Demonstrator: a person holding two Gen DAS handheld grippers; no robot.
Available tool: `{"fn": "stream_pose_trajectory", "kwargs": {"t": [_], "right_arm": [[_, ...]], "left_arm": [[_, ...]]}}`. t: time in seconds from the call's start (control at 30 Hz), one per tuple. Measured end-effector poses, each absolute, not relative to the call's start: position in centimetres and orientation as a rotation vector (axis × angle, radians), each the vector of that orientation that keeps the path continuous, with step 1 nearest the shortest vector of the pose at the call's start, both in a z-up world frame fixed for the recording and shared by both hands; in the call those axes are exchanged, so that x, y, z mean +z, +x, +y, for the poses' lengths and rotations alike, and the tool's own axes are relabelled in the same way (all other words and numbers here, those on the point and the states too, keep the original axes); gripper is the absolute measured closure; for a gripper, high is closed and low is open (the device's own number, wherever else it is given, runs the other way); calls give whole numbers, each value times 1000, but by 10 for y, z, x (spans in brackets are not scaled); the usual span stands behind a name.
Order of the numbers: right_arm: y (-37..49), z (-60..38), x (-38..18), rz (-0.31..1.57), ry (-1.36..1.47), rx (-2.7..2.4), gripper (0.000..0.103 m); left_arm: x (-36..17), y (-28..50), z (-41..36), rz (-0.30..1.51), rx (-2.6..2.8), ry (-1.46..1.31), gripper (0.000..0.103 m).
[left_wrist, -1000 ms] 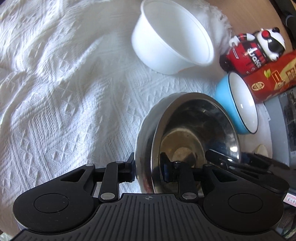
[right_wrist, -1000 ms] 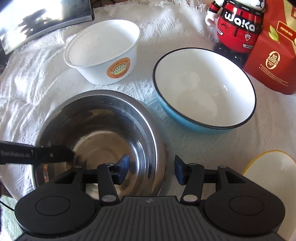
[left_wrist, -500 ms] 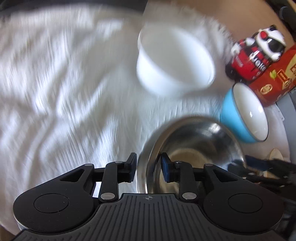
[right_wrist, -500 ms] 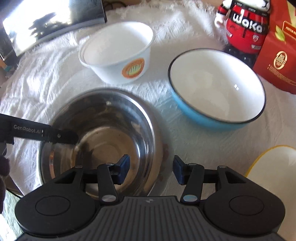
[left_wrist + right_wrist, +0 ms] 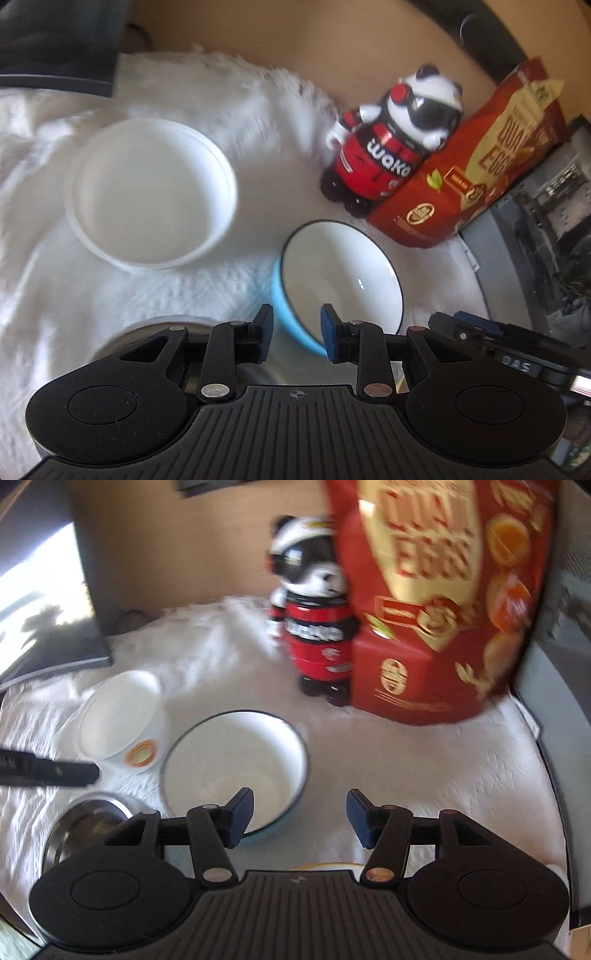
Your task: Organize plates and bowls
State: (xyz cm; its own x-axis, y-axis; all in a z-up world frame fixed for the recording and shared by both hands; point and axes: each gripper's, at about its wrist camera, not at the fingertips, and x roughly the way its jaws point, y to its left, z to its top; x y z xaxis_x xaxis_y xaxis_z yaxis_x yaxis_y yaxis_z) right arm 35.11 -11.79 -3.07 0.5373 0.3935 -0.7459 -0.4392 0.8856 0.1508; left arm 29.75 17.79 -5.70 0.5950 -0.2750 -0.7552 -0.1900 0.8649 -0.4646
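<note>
1. The left gripper (image 5: 294,332) hangs above the white tablecloth (image 5: 55,295) with its jaws apart and nothing clamped; the near rim of the blue bowl (image 5: 341,273) shows in the gap between the blue pads, but lies below them, untouched.
2. The steel bowl (image 5: 86,821) sits on the cloth under and left of the left gripper's body, mostly hidden in that view; the right wrist view shows it resting free, left of the blue bowl.
3. The right gripper (image 5: 300,818) has its jaws opening, with only bare cloth between them; its left finger stands over the blue bowl's right rim without touching it.
4. The white paper bowl (image 5: 149,194) stands farther off, left of the blue bowl and well ahead of both tools.
5. A yellow-rimmed plate (image 5: 325,866) peeks out just under the right gripper's body.
6. A toy figure (image 5: 391,147) and a red snack bag (image 5: 447,602) stand behind the bowls, touching each other.
</note>
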Motion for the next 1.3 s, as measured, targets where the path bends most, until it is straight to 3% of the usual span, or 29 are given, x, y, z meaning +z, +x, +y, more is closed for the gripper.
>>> {"fn": "stream_pose_trajectory", "kwargs": {"t": [0.6, 0.67, 0.73, 1.03, 1.3], "right_arm": [[418, -98, -101, 1145, 104, 557, 48], [428, -87, -114, 1195, 103, 562, 66], [433, -77, -123, 1238, 94, 589, 76], [429, -89, -114, 1175, 16, 575, 77], [439, -87, -136, 1243, 65, 569, 76]], "left_arm": [[-105, 359, 163, 1017, 116, -498, 75], [-111, 367, 160, 1035, 105, -502, 78], [-113, 370, 156, 1047, 117, -482, 78], [-114, 376, 137, 1096, 68, -426, 78], [-132, 393, 134, 1165, 67, -433, 77]]}}
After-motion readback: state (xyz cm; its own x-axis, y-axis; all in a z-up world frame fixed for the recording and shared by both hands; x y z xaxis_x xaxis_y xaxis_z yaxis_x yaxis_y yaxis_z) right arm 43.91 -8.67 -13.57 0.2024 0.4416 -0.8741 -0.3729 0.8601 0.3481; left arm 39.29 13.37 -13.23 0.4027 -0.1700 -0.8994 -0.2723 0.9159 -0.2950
